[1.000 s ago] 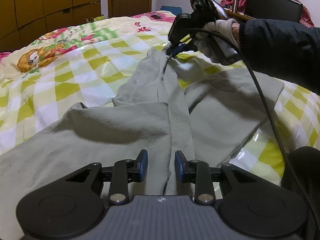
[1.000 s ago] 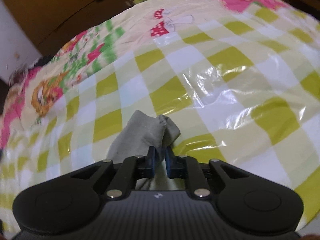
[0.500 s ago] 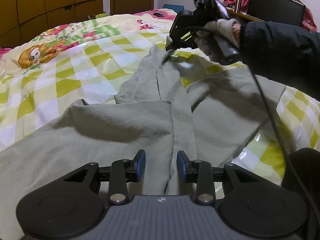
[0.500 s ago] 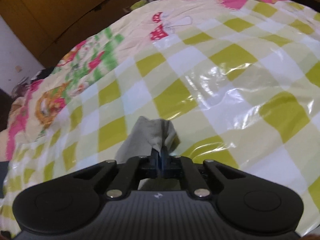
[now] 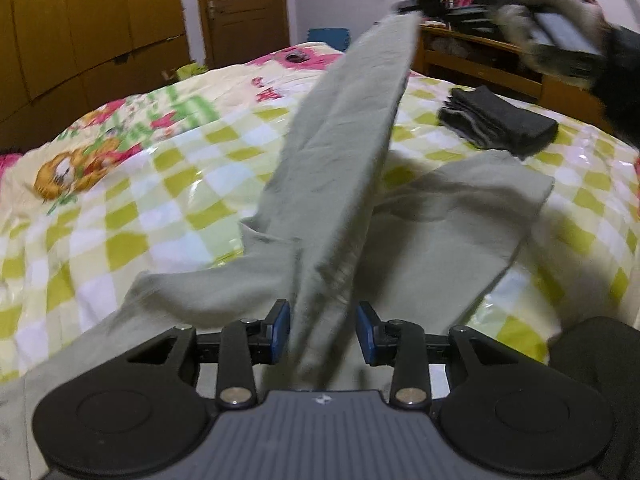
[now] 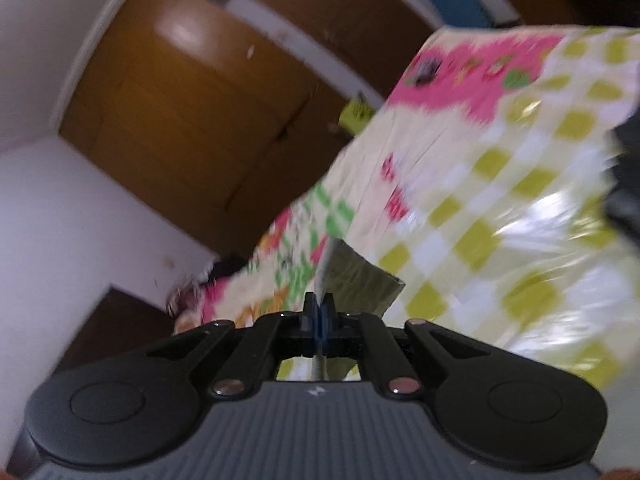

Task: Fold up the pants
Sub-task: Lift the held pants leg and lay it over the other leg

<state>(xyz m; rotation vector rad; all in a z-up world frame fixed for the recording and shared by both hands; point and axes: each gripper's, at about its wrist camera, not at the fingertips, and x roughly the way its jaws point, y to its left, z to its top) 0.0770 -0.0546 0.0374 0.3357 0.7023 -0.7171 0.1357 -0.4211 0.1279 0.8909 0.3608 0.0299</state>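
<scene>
Grey-green pants (image 5: 440, 232) lie on a yellow-checked bed cover (image 5: 168, 208). One leg (image 5: 344, 152) is stretched up off the bed to the upper right. My right gripper (image 5: 412, 4), held by a gloved hand (image 5: 552, 28), is shut on that leg's end. The right wrist view shows the right gripper (image 6: 318, 314) with its pads pinching a thin edge of the fabric (image 6: 360, 276). The left gripper (image 5: 323, 330) sits low at the near end of the lifted leg. Its jaws are opening, and the fabric runs between the blue pads (image 5: 280, 326) without being squeezed.
A folded stack of dark cloth (image 5: 496, 124) lies on the bed at the far right. Wooden wardrobes (image 5: 80, 28) and a door (image 5: 240, 8) stand behind the bed, and a wooden shelf (image 5: 480, 56) stands to the right. A dark shape (image 5: 592, 368) fills the lower right.
The right gripper closed on the leg's end and swung it up and to the right, pulling the leg off the bed. The left jaws widened and rose a little.
</scene>
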